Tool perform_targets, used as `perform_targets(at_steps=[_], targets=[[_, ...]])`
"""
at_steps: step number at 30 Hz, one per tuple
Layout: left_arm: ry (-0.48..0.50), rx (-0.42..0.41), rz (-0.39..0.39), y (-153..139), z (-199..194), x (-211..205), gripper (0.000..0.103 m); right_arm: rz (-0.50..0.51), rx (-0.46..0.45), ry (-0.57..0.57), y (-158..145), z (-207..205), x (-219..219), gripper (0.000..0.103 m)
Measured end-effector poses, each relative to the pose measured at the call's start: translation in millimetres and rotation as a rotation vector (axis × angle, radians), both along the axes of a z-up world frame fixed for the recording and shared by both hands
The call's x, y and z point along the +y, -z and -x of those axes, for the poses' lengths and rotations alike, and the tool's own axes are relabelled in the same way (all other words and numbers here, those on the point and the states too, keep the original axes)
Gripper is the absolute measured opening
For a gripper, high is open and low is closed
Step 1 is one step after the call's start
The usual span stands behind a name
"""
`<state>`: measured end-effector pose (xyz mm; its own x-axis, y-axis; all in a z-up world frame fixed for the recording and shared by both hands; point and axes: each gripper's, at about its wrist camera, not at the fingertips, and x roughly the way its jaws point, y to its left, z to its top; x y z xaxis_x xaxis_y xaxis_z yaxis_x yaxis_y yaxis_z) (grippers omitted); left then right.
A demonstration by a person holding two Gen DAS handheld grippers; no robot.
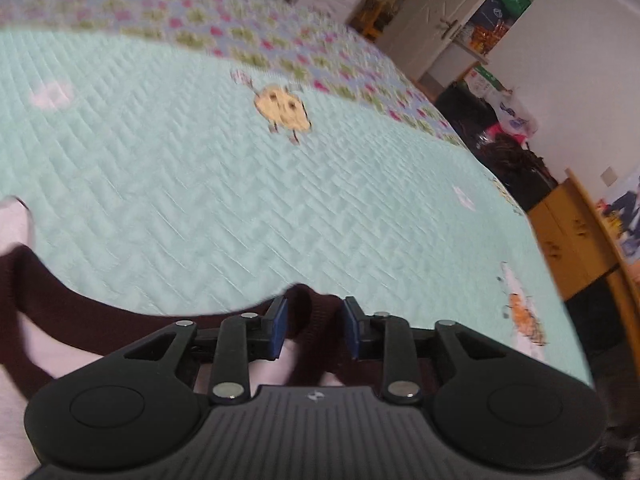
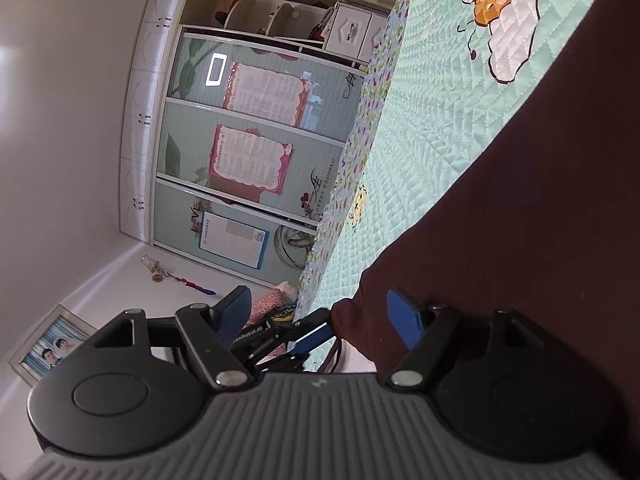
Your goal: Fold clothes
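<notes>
Dark maroon knit garment (image 1: 308, 316) bunches between the left gripper (image 1: 314, 326), pads apart (not pressing). Right gripper (image 2: 320, 324) gapes wide over the quilted mint bedspread (image 2: 420, 152).

- My left gripper (image 1: 314, 330) is hanging over the near edge of the bed (image 1: 240, 184), with a fold of the garment (image 1: 304, 312) standing between its fingers.
- The garment is lying on the quilt (image 1: 180, 200), trailing off to my left.
- A cabinet (image 1: 568, 236) is standing beyond the bed's right edge.
- My right gripper (image 2: 320, 320) is lying turned on its side; the garment is reaching in from the right, beside one finger.
- A wardrobe (image 2: 256, 152) is standing beyond the bed.
</notes>
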<state>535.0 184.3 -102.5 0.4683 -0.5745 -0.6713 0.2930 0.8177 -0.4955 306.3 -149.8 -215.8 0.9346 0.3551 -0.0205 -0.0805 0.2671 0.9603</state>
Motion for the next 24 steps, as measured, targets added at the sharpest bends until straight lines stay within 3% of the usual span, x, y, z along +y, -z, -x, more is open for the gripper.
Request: perform_targets(at_steps=[4, 11, 13, 18, 19, 21, 24], targets=[[-0.004, 0.076, -0.018, 2.5, -10.9, -3.3, 0.035, -0.007, -0.005, 0.007, 0.1, 1.1, 1.4, 0.076], [-0.040, 0.210, 0.029, 1.1, -22.8, 1.5, 0.034, 0.012, -0.006, 0.013, -3.9, 0.8, 4.6, 0.076], [-0.043, 0.190, 0.030, -1.0, -18.6, -1.3, 0.024, 0.004, -0.009, 0.014, -2.7, 1.5, 4.1, 0.076], [-0.040, 0.055, -0.034, -4.7, -1.5, -12.3, 0.012, 0.007, -0.010, 0.013, -1.9, 1.5, 2.8, 0.076], [-0.043, 0.038, -0.046, -4.6, 1.3, -12.5, 0.005, 0.007, -0.011, 0.012, -2.0, 1.3, 2.6, 0.076], [-0.061, 0.012, -0.079, -3.4, 4.8, -8.7, 0.003, 0.013, -0.009, 0.009, -2.5, 1.0, 2.3, 0.075], [-0.064, 0.011, -0.097, 1.0, 4.6, -1.9, 0.003, 0.044, 0.023, 0.010, -3.3, 1.3, 3.6, 0.066]])
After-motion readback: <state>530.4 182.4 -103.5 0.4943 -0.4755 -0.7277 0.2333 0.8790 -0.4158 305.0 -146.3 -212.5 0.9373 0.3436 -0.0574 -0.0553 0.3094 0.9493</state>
